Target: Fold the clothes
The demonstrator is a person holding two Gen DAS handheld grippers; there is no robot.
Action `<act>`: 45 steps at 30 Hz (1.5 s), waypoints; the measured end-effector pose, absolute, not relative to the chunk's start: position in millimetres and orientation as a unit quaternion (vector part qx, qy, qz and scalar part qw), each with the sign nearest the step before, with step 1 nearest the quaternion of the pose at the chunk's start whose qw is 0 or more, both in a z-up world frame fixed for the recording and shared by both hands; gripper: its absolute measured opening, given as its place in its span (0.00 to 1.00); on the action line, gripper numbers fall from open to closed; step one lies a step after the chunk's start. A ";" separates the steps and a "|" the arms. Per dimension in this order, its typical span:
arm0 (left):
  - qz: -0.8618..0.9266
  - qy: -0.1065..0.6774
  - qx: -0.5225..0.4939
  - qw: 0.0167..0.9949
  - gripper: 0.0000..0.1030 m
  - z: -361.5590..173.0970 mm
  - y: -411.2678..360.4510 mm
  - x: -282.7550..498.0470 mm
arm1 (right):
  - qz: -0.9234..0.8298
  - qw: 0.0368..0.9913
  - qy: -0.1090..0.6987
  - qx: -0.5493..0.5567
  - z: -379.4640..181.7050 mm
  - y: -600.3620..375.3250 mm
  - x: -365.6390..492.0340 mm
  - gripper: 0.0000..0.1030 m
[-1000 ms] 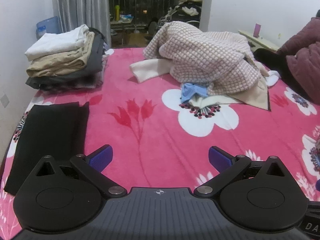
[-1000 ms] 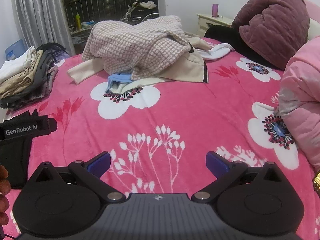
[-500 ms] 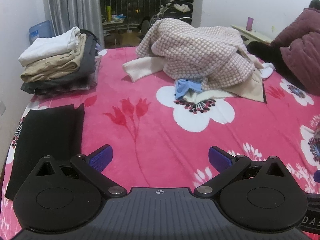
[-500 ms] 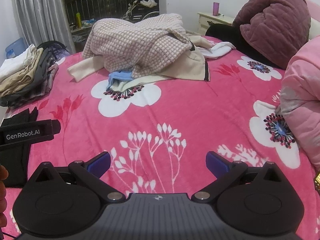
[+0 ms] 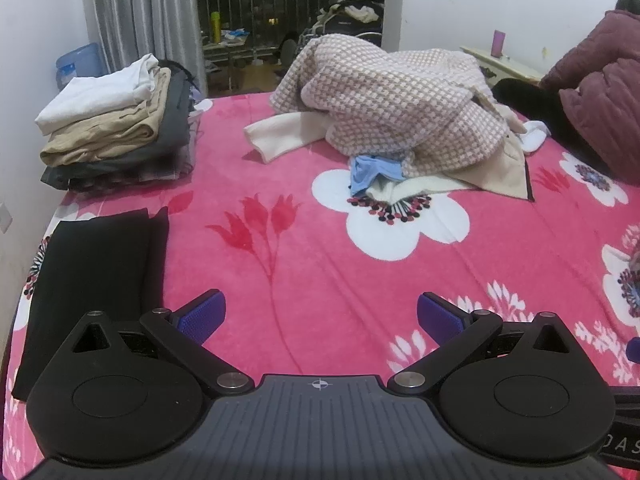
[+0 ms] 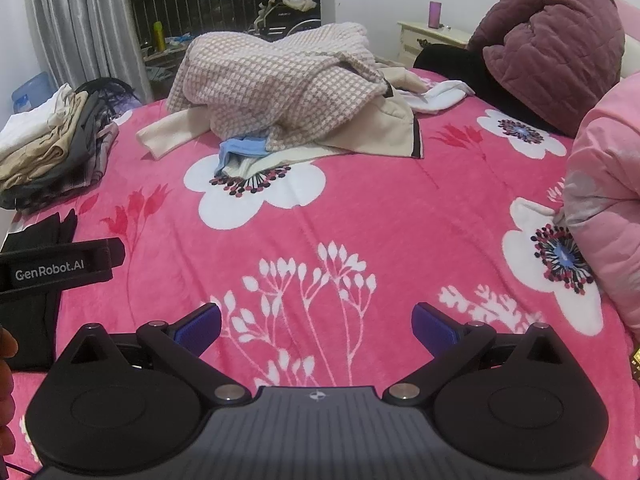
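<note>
L tongs (image 5: 319,314) apart, empty | R tongs (image 6: 316,322) apart, empty | black garment (image 5: 96,276) folded flat nr stack (image 5: 116,128) | between items, prob; unfolded heap (image 5: 400,108) waits on bed (image 5: 320,264)

The checked pink-and-white knitted garment (image 5: 400,104) covers most of the light blue cloth (image 5: 374,170) and the cream clothes under it. The folded black garment (image 6: 28,312) is cut by the left edge and partly hidden behind a black strap (image 6: 60,266). The person in the quilted maroon jacket (image 5: 600,92) is cut at the right edge.
</note>
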State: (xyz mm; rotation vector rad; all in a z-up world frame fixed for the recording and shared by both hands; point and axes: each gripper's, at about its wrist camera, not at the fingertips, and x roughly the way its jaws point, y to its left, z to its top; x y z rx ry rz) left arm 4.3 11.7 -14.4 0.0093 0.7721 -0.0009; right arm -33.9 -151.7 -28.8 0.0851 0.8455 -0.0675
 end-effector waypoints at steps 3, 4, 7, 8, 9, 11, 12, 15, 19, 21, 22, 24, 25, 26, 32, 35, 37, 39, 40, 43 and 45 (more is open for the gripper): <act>0.000 0.377 0.005 0.926 1.00 -14.3 11.5 4.5 | -0.033 0.910 0.411 0.041 -28.8 -150.7 -33.5 1.00; 0.000 0.377 0.005 0.926 1.00 -14.3 11.4 4.4 | -0.032 0.910 0.412 0.041 -28.6 -150.5 -31.8 1.00; -0.001 0.377 0.005 0.926 1.00 -14.7 11.5 4.2 | -0.031 0.910 0.412 0.040 -29.1 -149.6 -32.3 1.00; -0.002 0.379 0.004 0.926 1.00 -14.7 11.6 4.4 | -0.031 0.909 0.413 0.040 -29.3 -149.3 -32.5 1.00; -0.003 0.380 0.003 0.925 1.00 -14.8 11.7 4.8 | -0.031 0.909 0.413 0.039 -29.6 -149.0 -32.8 1.00; -0.004 0.384 0.002 0.923 1.00 -15.4 11.9 5.5 | -0.031 0.909 0.414 0.038 -29.6 -148.6 -31.2 1.00; -0.005 0.386 0.003 0.923 1.00 -15.7 12.0 5.7 | -0.031 0.909 0.414 0.038 -29.5 -148.6 -31.4 1.00; -0.005 0.389 0.007 0.921 1.00 -17.4 11.1 6.0 | -0.031 0.909 0.414 0.038 -29.5 -148.4 -31.6 1.00; -0.005 0.393 0.010 0.920 1.00 -18.6 10.3 6.1 | -0.030 0.909 0.415 0.038 -30.1 -148.8 -32.2 1.00; -0.011 0.393 0.008 0.920 1.00 -18.2 10.6 5.9 | -0.029 0.908 0.415 0.039 -31.0 -149.3 -32.7 1.00; -0.016 0.393 0.007 0.919 1.00 -18.4 10.7 6.0 | -0.029 0.908 0.416 0.039 -31.5 -149.0 -31.2 1.00; -0.021 0.393 0.008 0.919 1.00 -19.3 9.9 5.8 | -0.029 0.908 0.417 0.040 -33.0 -149.2 -30.4 1.00; -0.022 0.392 0.009 0.920 1.00 -19.6 9.3 5.8 | -0.028 0.907 0.417 0.042 -33.7 -149.9 -30.1 1.00; -0.022 0.391 0.012 0.920 1.00 -19.9 8.6 5.9 | -0.027 0.907 0.418 0.043 -34.4 -150.4 -29.7 1.00; -0.024 0.376 0.026 0.926 1.00 -20.8 3.2 16.0 | -0.017 0.907 0.419 0.039 -37.6 -156.0 -20.0 1.00; -0.045 0.369 0.022 0.928 1.00 -20.0 1.4 34.1 | -0.007 0.909 0.414 0.038 -36.7 -162.2 -10.2 1.00; -0.057 0.359 0.021 0.931 1.00 -20.7 -0.2 51.3 | 0.003 0.914 0.405 0.033 -35.4 -168.6 -0.6 1.00; -0.061 0.348 0.028 0.935 1.00 -22.4 -3.0 70.0 | 0.005 0.917 0.398 0.030 -34.7 -176.6 10.7 1.00; -0.060 0.340 0.034 0.938 1.00 -23.3 -4.7 79.6 | 0.005 0.918 0.395 0.028 -34.2 -179.7 16.5 1.00; -0.062 0.308 0.054 0.948 1.00 -24.4 -10.6 109.7 | 0.012 0.925 0.379 0.036 -31.7 -197.6 43.2 1.00; -0.065 0.283 0.063 0.955 1.00 -21.8 -14.7 129.9 | 0.016 0.930 0.365 0.045 -29.0 -210.7 63.6 1.00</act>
